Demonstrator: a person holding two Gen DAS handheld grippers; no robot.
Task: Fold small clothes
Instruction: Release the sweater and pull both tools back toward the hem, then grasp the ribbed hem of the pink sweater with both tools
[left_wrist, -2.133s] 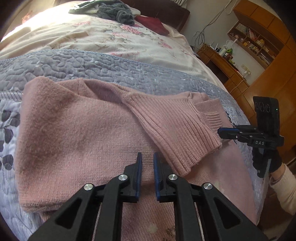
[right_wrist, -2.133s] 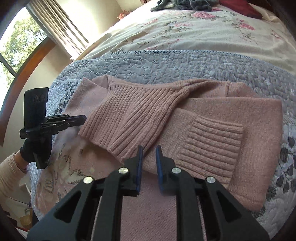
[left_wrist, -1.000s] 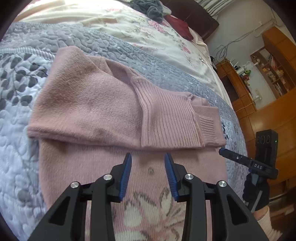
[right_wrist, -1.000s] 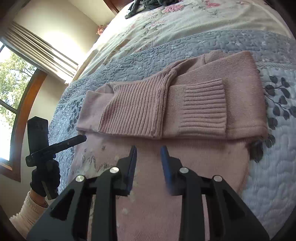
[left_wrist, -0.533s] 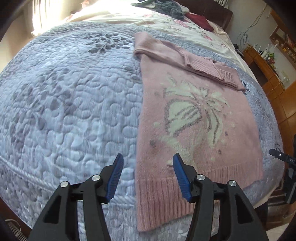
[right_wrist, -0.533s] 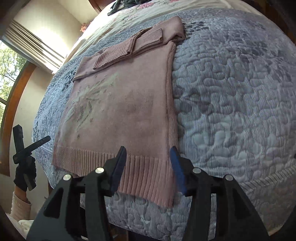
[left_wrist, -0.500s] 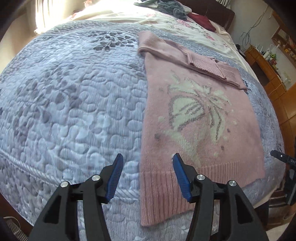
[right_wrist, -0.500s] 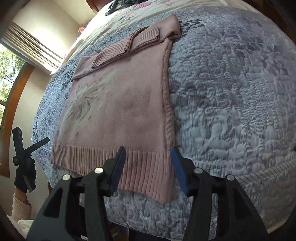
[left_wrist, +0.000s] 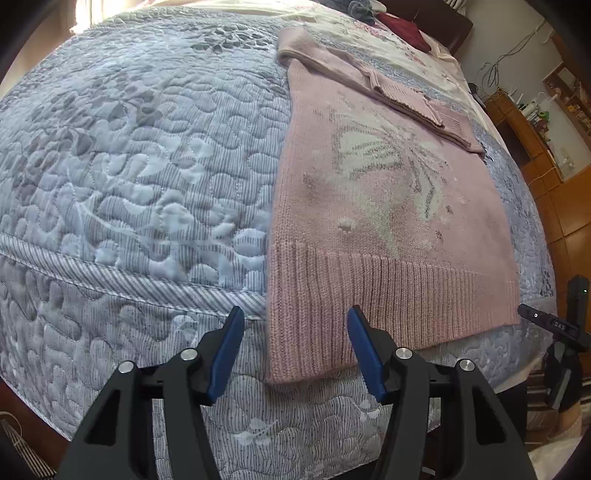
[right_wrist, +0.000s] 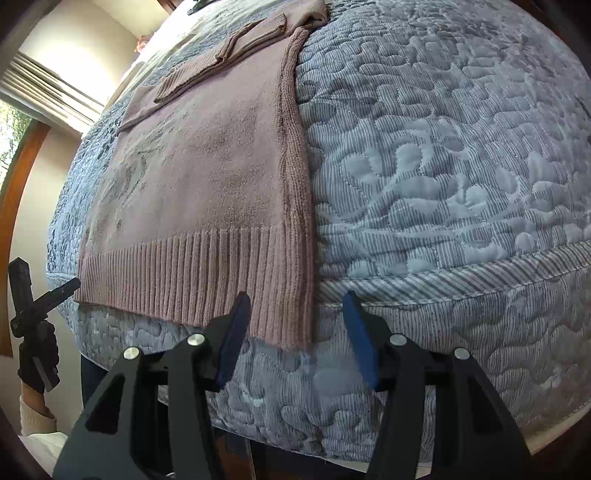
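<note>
Pink knitted sweater with pale butterfly motif (left_wrist: 388, 206) lies flat on the grey-blue quilted bedspread (left_wrist: 140, 155), sleeves already folded across the top. Body fold remains. Left gripper (left_wrist: 295, 350) and right gripper (right_wrist: 295, 332) gape empty at the ribbed hem (right_wrist: 207, 273) corners.

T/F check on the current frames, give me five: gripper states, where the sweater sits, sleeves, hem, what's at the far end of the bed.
1. Both grippers are open and hold nothing. True: the left gripper and the right gripper each show a wide gap, with no cloth between the fingers.
2. The pink sweater lies flat on the grey quilt. True.
3. Both sleeves hang off the side of the bed. False: the sleeves are folded across the top of the sweater.
4. The ribbed hem is at the end nearest the grippers. True.
5. The far end of the bed is bare. False: a dark red cloth and other clothes lie there.
</note>
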